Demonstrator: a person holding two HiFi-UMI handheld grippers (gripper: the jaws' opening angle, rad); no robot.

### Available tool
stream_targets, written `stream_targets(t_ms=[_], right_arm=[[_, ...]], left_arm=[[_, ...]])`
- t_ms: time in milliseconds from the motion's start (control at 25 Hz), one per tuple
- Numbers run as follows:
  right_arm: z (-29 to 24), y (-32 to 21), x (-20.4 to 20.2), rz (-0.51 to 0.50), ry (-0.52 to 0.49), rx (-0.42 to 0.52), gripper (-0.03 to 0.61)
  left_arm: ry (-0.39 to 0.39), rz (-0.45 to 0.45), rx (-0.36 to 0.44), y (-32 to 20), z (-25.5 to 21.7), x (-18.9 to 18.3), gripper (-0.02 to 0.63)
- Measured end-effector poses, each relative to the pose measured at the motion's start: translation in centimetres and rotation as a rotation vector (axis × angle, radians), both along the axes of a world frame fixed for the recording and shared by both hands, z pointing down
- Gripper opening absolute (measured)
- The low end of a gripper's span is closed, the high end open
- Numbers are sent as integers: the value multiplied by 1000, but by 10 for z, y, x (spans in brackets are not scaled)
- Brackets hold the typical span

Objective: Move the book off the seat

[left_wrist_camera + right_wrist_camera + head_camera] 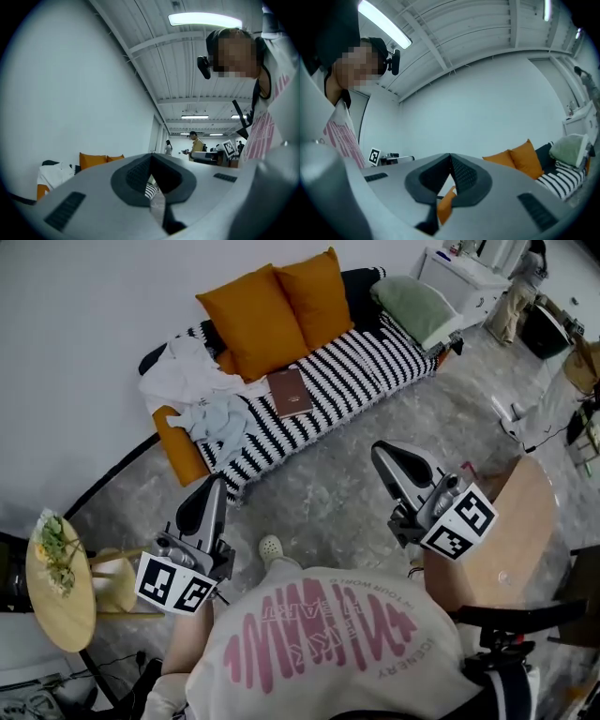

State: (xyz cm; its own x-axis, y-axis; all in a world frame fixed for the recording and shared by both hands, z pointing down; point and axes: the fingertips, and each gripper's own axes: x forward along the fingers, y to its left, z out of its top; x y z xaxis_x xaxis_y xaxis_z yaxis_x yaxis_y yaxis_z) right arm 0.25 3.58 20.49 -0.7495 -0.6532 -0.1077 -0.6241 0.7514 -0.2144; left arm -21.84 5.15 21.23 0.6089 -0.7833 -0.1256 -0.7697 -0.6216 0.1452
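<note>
Brown book (290, 392) on striped seat (367, 367)

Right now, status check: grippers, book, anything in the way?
Left gripper and right gripper both shut, empty, short of the striped seat. Book flat on it, untouched. Clothes heap beside it, not covering it.

Two orange cushions (281, 315) lean side by side against the white wall (75, 324) at 12 o'clock in the head view. A pale green pillow (412, 304) lies at their 3 o'clock. At the cushions' 8 o'clock sits a crumpled white garment (187, 371), with a light blue garment (220, 423) just at its 5 o'clock. At 8 o'clock of the frame a small round wooden table (66, 615) carries a leafy plant (54, 554), and a yellow stool (117, 582) stands just beside it. A larger round table (516, 531) stands at 4 o'clock on the grey marbled floor (337, 493). At 1 o'clock a person (520, 287) stands beside a white cabinet (464, 277).
</note>
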Motion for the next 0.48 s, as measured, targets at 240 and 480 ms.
stream_targets(t_ms=[240, 480], right_arm=[[6, -45, -32, 23, 36, -2, 11], [20, -88, -65, 64, 59, -16, 11]], left_arm=[[-8, -17, 5, -55, -5, -39, 8], [-95, -2, 3, -92, 1, -66, 8]])
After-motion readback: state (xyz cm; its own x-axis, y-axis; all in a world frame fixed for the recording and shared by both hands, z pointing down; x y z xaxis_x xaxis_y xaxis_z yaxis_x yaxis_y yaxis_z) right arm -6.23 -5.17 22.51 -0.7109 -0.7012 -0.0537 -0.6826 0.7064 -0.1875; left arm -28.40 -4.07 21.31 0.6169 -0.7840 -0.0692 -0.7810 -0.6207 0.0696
